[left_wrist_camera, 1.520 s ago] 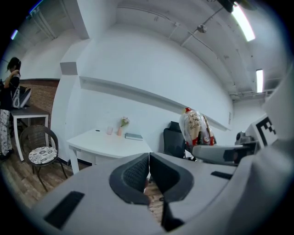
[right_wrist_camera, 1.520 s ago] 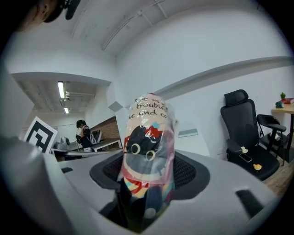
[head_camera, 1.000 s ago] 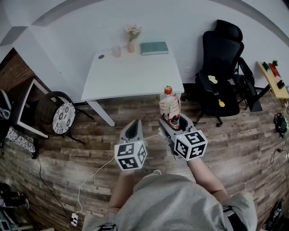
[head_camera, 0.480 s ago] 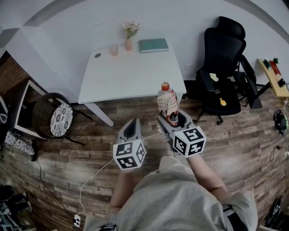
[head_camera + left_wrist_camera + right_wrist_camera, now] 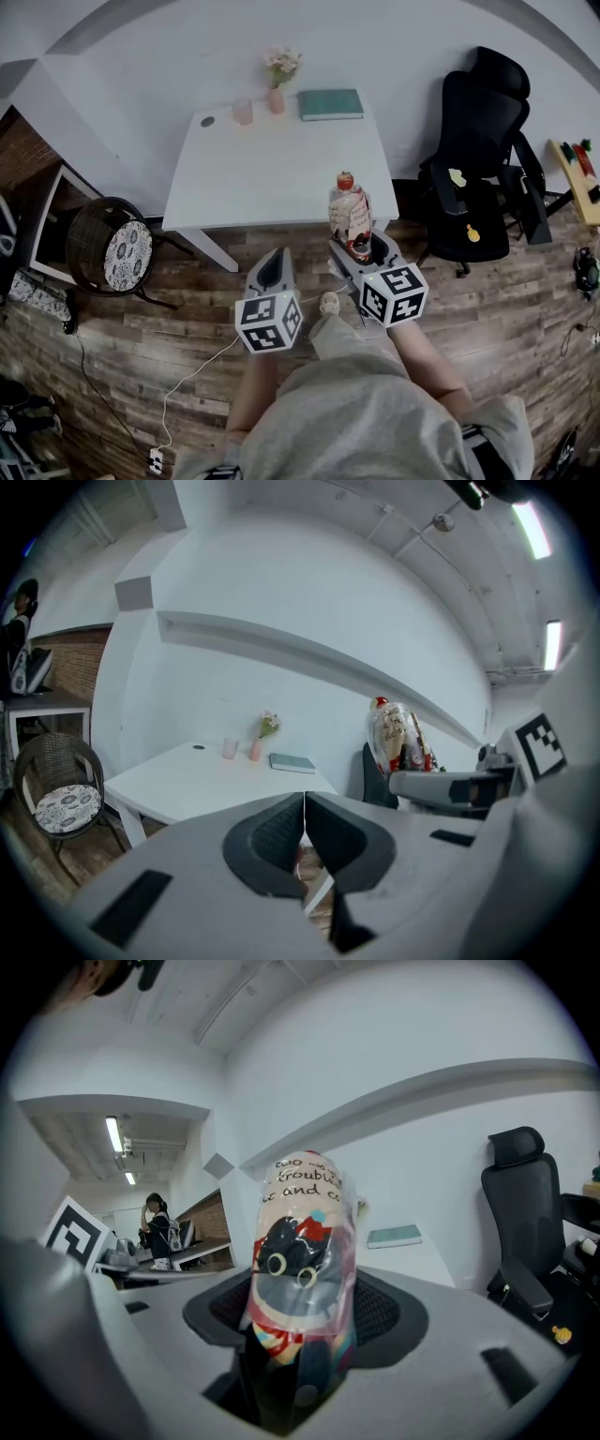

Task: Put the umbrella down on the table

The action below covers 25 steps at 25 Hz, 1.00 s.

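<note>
My right gripper (image 5: 359,249) is shut on a folded umbrella (image 5: 351,217) in a clear printed sleeve with a red cap. It stands upright between the jaws; in the right gripper view the umbrella (image 5: 300,1293) fills the middle, with both pads pressed on its sides. The left gripper (image 5: 270,272) is shut and holds nothing; its pads (image 5: 281,834) meet in the left gripper view. Both grippers hang over the wooden floor just in front of the white table (image 5: 281,164), with the umbrella's top overlapping the table's near edge.
On the table's far edge stand a pink cup (image 5: 243,112), a small vase of flowers (image 5: 278,82) and a teal book (image 5: 331,103). A black office chair (image 5: 478,169) is to the right, a wicker chair (image 5: 117,248) to the left. A white cable (image 5: 192,370) runs across the floor.
Both grippers have moved forward toward the table with the umbrella still held upright. The table now lies closer in the head view.
</note>
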### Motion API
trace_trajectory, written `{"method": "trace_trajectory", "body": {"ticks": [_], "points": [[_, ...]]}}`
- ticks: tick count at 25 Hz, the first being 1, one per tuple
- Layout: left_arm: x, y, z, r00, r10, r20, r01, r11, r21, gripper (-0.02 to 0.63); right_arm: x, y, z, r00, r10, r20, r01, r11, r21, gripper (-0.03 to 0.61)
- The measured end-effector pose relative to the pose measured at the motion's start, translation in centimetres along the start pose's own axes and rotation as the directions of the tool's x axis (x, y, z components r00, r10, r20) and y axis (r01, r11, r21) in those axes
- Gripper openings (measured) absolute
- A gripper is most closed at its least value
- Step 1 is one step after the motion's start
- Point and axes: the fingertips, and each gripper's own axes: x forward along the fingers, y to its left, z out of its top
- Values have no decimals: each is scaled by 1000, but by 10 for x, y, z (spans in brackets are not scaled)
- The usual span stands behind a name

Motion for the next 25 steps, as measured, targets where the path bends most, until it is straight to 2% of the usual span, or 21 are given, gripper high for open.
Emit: {"method": "trace_trajectory", "body": {"ticks": [10, 17, 25], "points": [[98, 26, 50, 1000, 27, 10, -27, 1000, -2, 8, 89, -62, 34, 1000, 8, -27, -9, 1000, -5, 270], [159, 42, 68, 999, 37, -6, -37, 999, -1, 8, 147, -101, 46, 998, 11, -58, -11, 1000, -9, 270], [212, 58, 71, 998, 47, -40, -47, 999, -10, 8, 203, -135, 39, 993, 12, -114, -12, 1000, -1, 270]]}}
